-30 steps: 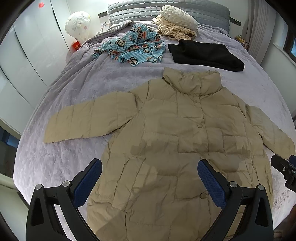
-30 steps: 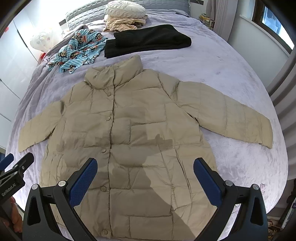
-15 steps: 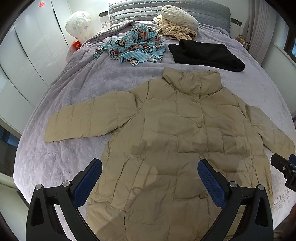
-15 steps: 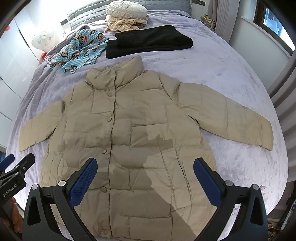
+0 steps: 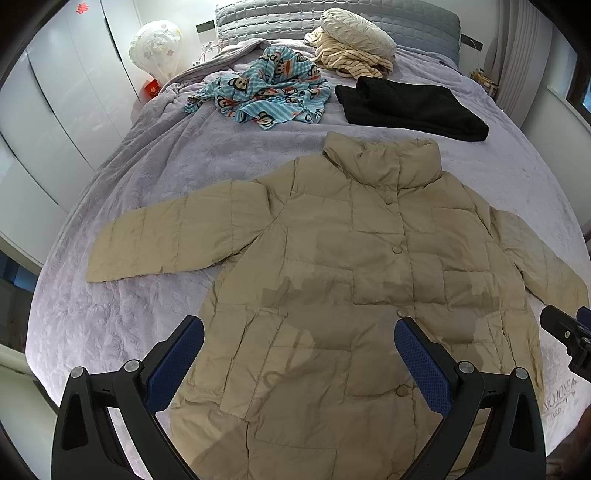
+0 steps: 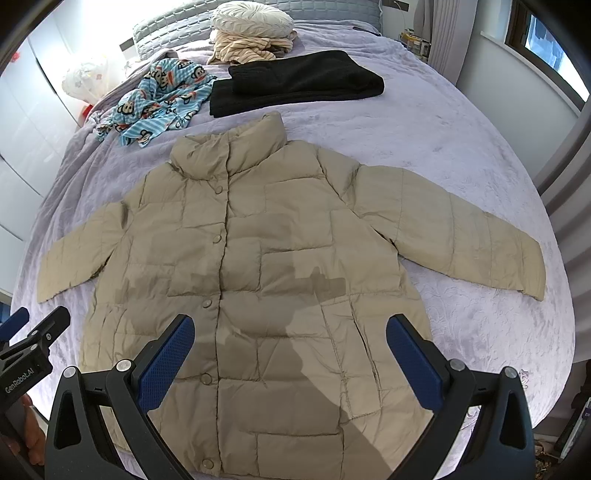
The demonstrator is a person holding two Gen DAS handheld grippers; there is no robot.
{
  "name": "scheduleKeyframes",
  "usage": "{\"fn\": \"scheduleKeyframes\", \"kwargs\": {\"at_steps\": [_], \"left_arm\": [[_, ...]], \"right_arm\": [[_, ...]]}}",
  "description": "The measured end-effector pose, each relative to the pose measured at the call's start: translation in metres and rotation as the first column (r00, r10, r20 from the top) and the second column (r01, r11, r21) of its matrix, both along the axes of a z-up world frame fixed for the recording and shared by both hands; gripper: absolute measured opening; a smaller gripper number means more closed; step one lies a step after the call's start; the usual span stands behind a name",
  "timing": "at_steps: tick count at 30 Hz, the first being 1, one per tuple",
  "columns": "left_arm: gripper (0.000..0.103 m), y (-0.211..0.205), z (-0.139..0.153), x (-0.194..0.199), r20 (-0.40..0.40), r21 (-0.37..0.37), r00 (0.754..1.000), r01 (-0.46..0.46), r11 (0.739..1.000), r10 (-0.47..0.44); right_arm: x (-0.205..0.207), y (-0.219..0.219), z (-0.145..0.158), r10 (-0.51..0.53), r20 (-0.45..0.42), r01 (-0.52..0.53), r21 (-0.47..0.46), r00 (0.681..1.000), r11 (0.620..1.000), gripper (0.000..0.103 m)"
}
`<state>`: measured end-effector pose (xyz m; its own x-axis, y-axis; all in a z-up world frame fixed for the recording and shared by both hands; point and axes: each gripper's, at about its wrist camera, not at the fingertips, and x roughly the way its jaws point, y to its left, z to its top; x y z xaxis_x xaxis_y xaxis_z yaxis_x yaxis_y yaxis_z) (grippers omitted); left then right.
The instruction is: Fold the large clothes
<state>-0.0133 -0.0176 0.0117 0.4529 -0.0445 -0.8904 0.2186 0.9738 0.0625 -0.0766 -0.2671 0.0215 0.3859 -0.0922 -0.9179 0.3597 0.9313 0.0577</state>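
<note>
Jacket (image 5: 354,280), beige and quilted, lay flat and face up on the bed (image 5: 155,162) in the left wrist view, buttoned, with the collar toward the headboard and the hem at the foot edge. Its one sleeve (image 5: 173,236) stretched toward the left edge of the bed. The left gripper (image 5: 299,354) hovered above the lower part of the jacket, its jaws spread wide and holding nothing. Near the head of the bed were a blue monkey-print cloth (image 5: 266,92), a folded black garment (image 5: 410,109) and a round cushion (image 5: 354,31) on striped cloth.

In the right wrist view the same jacket (image 6: 280,266) filled the middle of the bed (image 6: 461,147), and the other sleeve (image 6: 458,236) reached toward the right edge. The right gripper (image 6: 290,350) hung over the hem area, its jaws also wide apart and empty. The left gripper (image 6: 33,343) showed at the lower left corner of this view.

I judged that folding had not started: the jacket was only spread out. The next move probably called for each gripper to go down to a sleeve cuff or a side edge, close on the fabric, and bring it across the chest. The padding looked thick and slippery, so a deep grip would be needed.
</note>
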Motion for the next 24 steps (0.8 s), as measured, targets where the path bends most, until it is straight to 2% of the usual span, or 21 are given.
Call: {"fn": "scheduleKeyframes", "kwargs": {"at_steps": [24], "left_arm": [[0.103,0.0008,-0.0012,0.0021,-0.006,-0.001,1.0,-0.004,1.0,0.004]], "right_arm": [[0.0009,-0.0041,0.0005,0.01,0.003,-0.01,-0.001,1.0,1.0,0.103]]}}
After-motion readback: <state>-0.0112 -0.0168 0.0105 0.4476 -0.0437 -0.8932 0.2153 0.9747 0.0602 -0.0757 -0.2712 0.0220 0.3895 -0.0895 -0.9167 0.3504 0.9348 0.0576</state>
